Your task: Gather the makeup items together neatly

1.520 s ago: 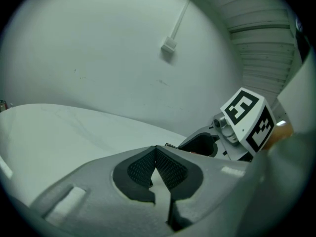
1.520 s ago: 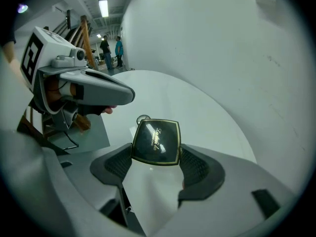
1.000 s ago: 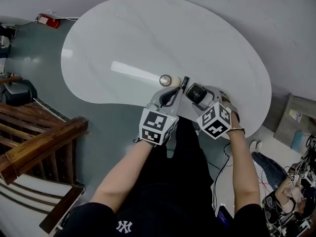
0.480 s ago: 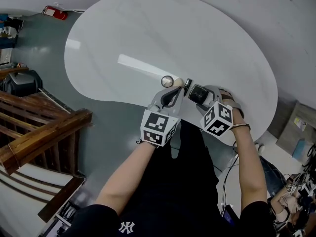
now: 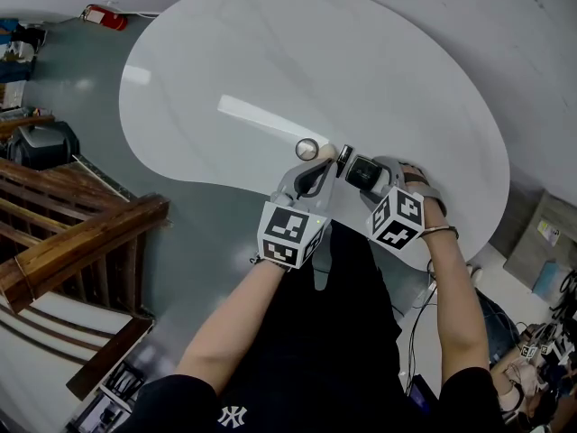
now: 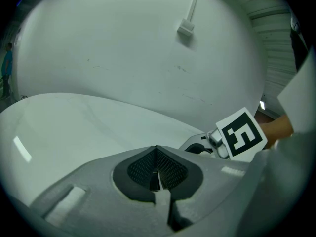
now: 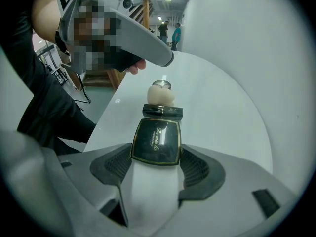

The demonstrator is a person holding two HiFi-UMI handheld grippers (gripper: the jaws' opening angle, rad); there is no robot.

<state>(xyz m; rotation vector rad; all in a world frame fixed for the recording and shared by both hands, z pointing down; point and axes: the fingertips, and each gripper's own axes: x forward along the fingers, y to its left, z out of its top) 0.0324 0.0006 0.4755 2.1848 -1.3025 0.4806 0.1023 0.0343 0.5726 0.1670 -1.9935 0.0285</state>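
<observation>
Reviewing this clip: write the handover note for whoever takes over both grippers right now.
Left gripper: jaws shut, empty, close to the items.
Right gripper: jaws shut on the black compact, near the front edge of the white table.
Done: small round jar, beige sponge and black tube sit close together in a row.
Left: probably set the compact down against the tube, open the jaws, back away, then check the row is tidy.
</observation>
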